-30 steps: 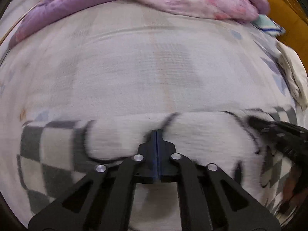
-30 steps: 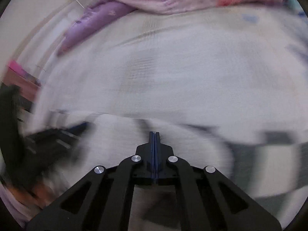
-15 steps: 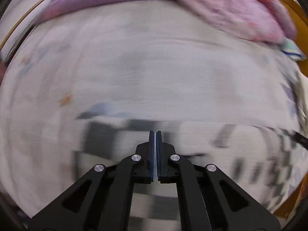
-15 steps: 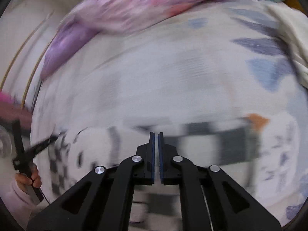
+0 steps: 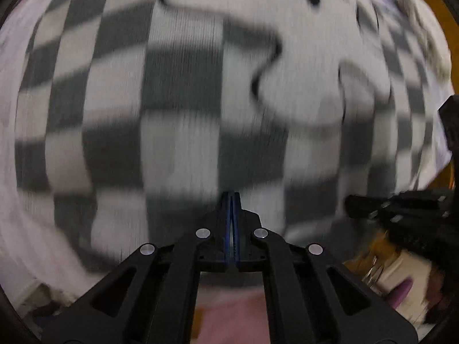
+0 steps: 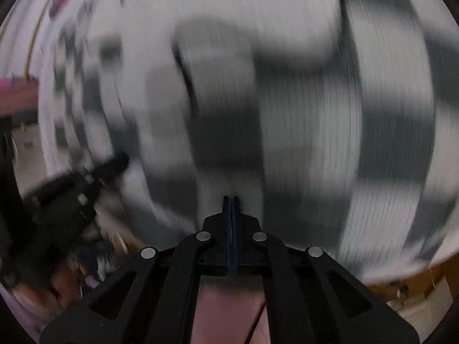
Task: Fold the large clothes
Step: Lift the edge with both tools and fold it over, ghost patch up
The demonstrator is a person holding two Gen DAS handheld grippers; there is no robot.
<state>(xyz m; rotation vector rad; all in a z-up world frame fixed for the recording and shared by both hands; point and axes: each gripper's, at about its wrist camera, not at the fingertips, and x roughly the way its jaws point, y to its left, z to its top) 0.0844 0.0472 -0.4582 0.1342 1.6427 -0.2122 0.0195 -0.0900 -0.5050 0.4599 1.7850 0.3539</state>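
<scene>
A grey-and-white checkered knit garment (image 5: 183, 91) with a white cartoon figure (image 5: 309, 66) fills the left wrist view, lying spread out. It also fills the blurred right wrist view (image 6: 301, 120). My left gripper (image 5: 231, 197) is shut with its tips at the garment's near edge; no cloth shows between the fingers. My right gripper (image 6: 231, 200) is shut, also at the near edge. Each gripper shows in the other's view: the right one at the right edge (image 5: 396, 206), the left one at the left (image 6: 86, 177).
A pale bed sheet (image 5: 11, 57) shows around the garment's left side. A wooden bed frame (image 5: 441, 8) runs along the right. Pink clothing (image 5: 229, 315) of the person is below the grippers.
Both grippers have pulled back toward the near edge and tilted down, so the checkered garment now fills both views. The far bed and purple bedding have left the views. Both grippers stay shut.
</scene>
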